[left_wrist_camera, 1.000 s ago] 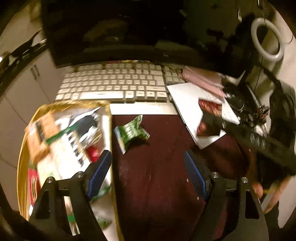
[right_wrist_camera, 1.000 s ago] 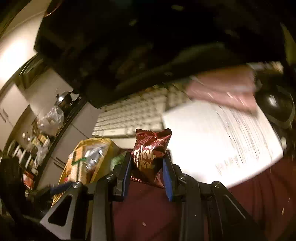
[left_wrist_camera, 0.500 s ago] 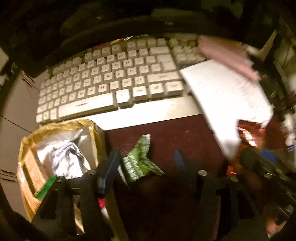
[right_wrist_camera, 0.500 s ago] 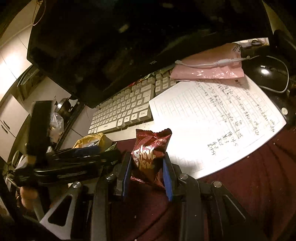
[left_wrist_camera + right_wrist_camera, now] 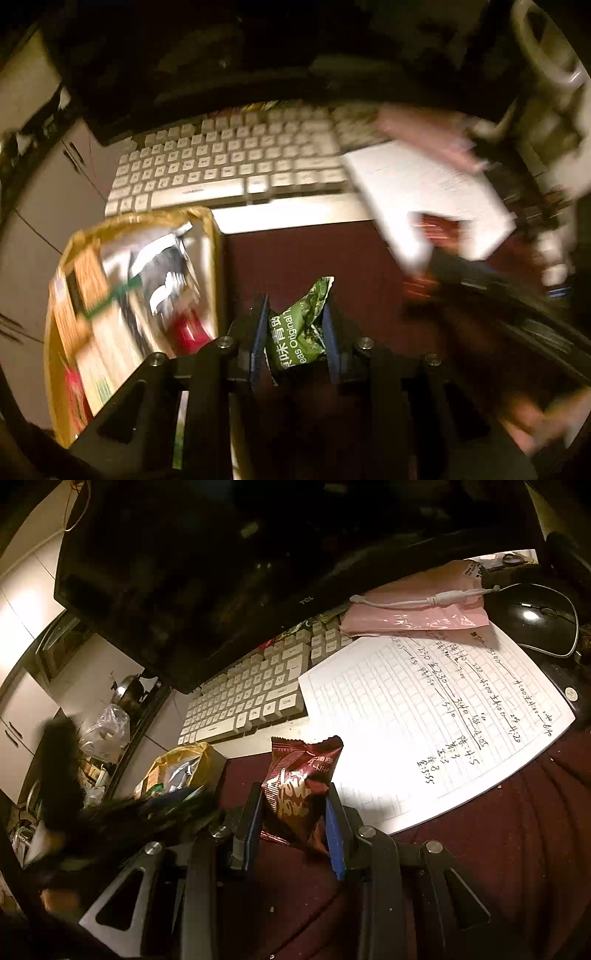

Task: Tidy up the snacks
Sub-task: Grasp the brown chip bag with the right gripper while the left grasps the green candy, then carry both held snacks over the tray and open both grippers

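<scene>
Left wrist view: left gripper [image 5: 294,334], jaws just closing, pinches crinkled green foil snack packet [image 5: 298,328] right of part-filled yellow snack box [image 5: 212,236]. Right wrist view: right gripper [image 5: 294,819] clamps maroon foil snack packet [image 5: 301,779] over dark red cloth [image 5: 480,849]. Both pkts not yet boxed.

Both my fisheye feeds are dim and amber with corners curving into black, the left wrist view smeared by motion blur around the keyboard [image 5: 236,170], while the right wrist view stays sharp, its gridded paper [image 5: 424,716] beside the keyboard glaring white under overhead light.
</scene>
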`<state>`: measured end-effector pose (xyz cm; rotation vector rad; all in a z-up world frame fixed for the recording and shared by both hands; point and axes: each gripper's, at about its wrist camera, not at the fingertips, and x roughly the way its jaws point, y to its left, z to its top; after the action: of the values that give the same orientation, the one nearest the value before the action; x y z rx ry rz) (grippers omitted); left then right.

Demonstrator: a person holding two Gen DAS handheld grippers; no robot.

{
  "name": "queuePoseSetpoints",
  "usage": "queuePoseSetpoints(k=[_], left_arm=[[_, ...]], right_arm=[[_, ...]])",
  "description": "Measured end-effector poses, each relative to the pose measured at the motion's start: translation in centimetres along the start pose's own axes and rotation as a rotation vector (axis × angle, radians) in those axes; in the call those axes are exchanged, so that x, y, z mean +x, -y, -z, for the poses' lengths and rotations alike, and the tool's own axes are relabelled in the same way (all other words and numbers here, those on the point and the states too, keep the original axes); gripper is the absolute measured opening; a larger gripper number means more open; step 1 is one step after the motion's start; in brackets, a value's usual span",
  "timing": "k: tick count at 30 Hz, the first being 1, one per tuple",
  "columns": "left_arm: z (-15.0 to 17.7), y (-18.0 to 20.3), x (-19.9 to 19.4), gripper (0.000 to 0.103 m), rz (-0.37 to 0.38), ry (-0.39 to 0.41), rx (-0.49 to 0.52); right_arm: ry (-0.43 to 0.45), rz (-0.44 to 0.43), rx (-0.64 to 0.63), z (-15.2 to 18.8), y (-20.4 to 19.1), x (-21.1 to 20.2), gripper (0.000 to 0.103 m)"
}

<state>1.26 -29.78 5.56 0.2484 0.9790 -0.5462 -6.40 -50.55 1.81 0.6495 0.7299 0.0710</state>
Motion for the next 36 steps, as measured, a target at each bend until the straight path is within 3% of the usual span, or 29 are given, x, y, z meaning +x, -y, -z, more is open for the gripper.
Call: queuePoseSetpoints(k=[4,9,14,21,27,32,36], left_arm=[[3.3,-0.5,-5.2,0.030,0.094,0.113,-0.116],[6.7,-4.1,-10.1,0.030,-0.035,0.270,-0.215],[9.8,-10.8,-11.7,0.030,-0.121,0.265,-0.339],[12.0,-14.9,-10.5,0.030,-0.148,0.222,-0.404],[12.5,-14.2,-8.9,0.030,-0.144,0.184,-0.350],[12.8,-14.2,-7.3,0.030,-0.193,0.146,-0.341],[12.6,-13.9,-6.4,0.031,-0.280,0.150,-0.317]], right_arm=[[-0.028,-0.020,-0.051,0.5,-1.0,0.7,0.030],[-0.055,-0.051,-0.156,1.4,-3.1,1.3,0.030],[-0.079,-0.109,-0.266,3.5,-7.1,0.6,0.030],[-0.173,-0.229,-0.400,9.6,-16.1,1.4,0.030],[-0.234,-0.180,-0.528,12.0,-19.6,3.8,0.030],[-0.221,-0.110,-0.576,12.9,-19.7,4.5,0.030],[-0.234,-0.104,-0.586,13.6,-20.0,4.6,0.031]])
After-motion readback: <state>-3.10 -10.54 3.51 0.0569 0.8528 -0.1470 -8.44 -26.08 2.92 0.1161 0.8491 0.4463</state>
